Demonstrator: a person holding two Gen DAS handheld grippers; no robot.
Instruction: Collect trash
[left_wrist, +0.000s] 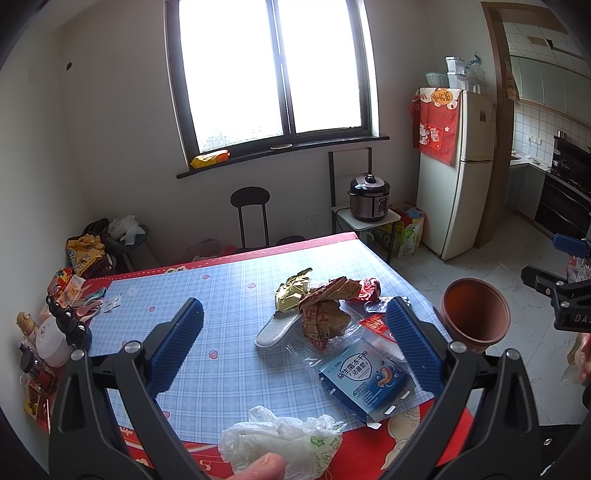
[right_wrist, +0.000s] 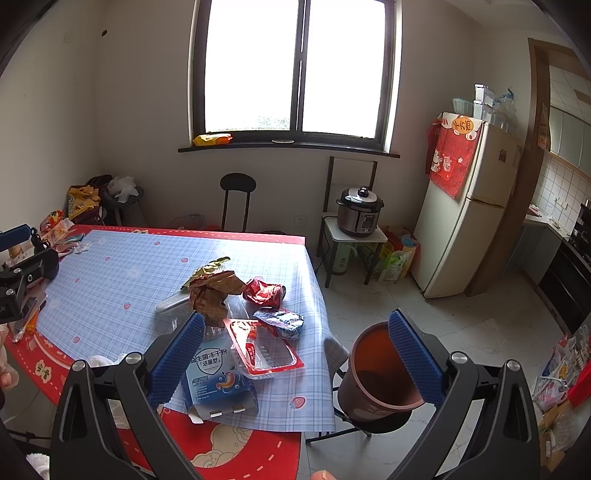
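A heap of trash lies on the blue checked tablecloth (left_wrist: 192, 280): crumpled brown paper (left_wrist: 325, 314), a yellow-green wrapper (left_wrist: 290, 295), a crushed red can (right_wrist: 264, 291), a silver pouch (left_wrist: 275, 330), a red-rimmed clear tray (right_wrist: 264, 347), a blue-white wrapper (right_wrist: 282, 321) and a blue carton (left_wrist: 365, 376). A white plastic bag (left_wrist: 284, 439) sits at the near edge. My left gripper (left_wrist: 295, 343) hangs open above the table, holding nothing. My right gripper (right_wrist: 295, 356) is open too, between the carton and the brown bin (right_wrist: 380, 373).
The bin stands on a black stool (right_wrist: 373, 424) off the table's right edge. Bottles and snack packets (left_wrist: 55, 332) crowd the table's left side. Beyond are a black chair (left_wrist: 251, 214), a cooker (left_wrist: 369, 197) on a small stand, and a fridge (left_wrist: 458, 173).
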